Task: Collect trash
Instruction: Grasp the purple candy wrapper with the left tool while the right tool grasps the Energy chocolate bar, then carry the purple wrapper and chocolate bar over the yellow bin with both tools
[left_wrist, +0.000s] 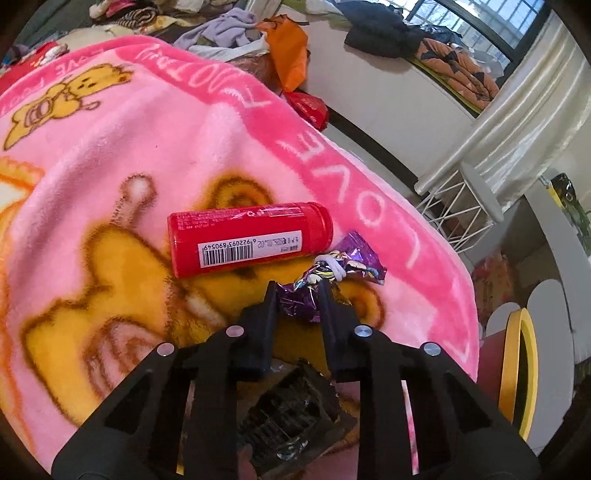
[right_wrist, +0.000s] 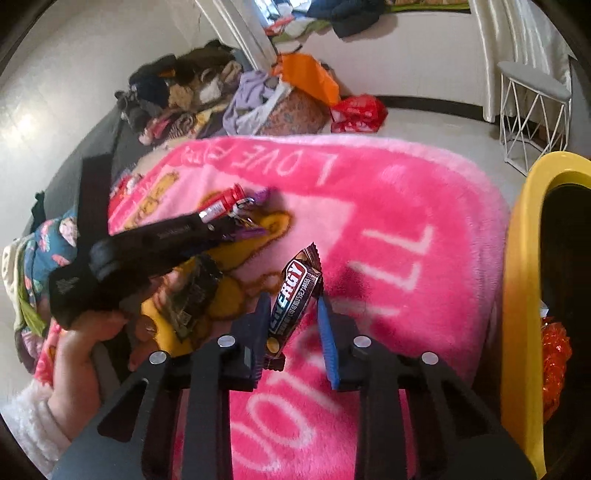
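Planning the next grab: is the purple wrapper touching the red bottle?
Cannot tell. In the left wrist view the purple wrapper lies right beside the red bottle, no clear gap or contact.

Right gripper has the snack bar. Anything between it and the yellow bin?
Nothing visible. The right gripper holds the snack bar above the pink blanket, and the yellow bin stands just past the blanket's right edge, its opening unobstructed.

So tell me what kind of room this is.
Probably a lived-in bedroom or living room: a pink blanket spread over a bed or couch, clothes heaped behind it, and curtains at the window.
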